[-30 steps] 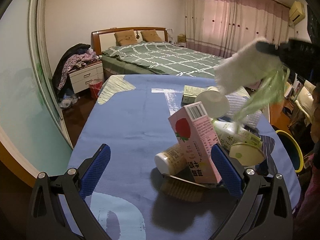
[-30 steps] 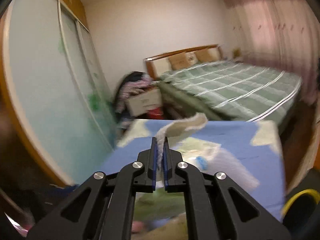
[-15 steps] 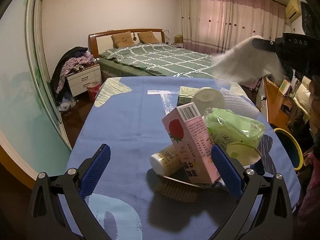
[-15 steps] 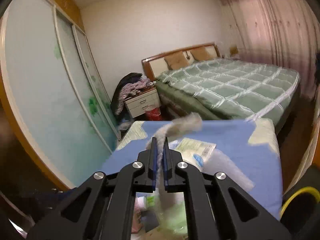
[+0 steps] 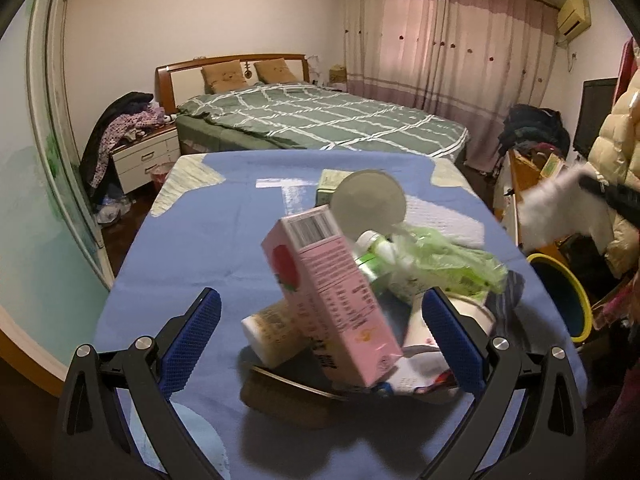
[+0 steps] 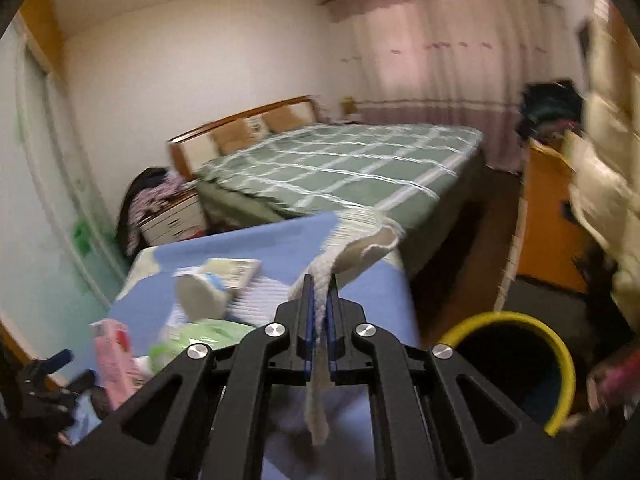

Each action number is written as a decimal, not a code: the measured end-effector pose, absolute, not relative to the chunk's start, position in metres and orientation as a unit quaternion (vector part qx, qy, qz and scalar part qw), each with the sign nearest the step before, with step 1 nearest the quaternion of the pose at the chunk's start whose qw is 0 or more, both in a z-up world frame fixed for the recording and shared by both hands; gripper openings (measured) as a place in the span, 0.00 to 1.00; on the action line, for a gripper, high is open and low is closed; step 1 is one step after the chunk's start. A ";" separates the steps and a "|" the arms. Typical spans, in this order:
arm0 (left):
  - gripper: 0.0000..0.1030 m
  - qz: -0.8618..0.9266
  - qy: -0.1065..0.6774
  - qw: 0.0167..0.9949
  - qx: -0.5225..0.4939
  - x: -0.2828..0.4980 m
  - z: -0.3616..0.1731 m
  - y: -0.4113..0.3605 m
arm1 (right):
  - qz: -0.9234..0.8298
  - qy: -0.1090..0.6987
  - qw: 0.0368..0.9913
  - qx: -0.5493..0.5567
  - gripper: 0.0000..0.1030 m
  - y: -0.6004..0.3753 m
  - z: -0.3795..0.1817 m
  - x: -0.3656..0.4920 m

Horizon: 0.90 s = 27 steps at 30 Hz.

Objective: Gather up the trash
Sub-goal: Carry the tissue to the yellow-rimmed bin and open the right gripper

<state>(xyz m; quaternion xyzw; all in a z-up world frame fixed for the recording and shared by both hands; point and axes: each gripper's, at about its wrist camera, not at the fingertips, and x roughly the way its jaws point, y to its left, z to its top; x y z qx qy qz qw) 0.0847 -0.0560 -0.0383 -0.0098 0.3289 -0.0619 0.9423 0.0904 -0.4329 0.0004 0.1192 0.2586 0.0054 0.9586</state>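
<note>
Trash: a white cloth scrap (image 6: 320,300) hangs pinched in the closed right gripper (image 6: 319,308), near the yellow-rimmed bin (image 6: 516,318) beside the bench (image 5: 192,240). Released early, it could land on the floor. The left gripper (image 5: 320,324), wide open and empty, could topple the leaning pink carton (image 5: 328,300).

a green checked bed (image 5: 320,124) stands against pink curtains (image 5: 440,40), white nightstand (image 5: 146,158) beside it.
</note>
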 end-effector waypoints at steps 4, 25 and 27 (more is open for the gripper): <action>0.96 -0.068 0.319 0.945 -0.004 0.076 -0.034 -0.058 | -0.063 0.267 0.952 0.132 0.06 -0.479 -0.028 0.072; 0.95 -0.018 0.359 0.933 0.010 0.129 -0.061 -0.071 | -0.226 0.371 0.893 0.117 0.42 -0.555 -0.122 0.094; 0.94 -0.018 0.360 0.933 0.008 0.133 -0.063 -0.073 | -0.223 0.369 0.894 0.119 0.42 -0.554 -0.122 0.094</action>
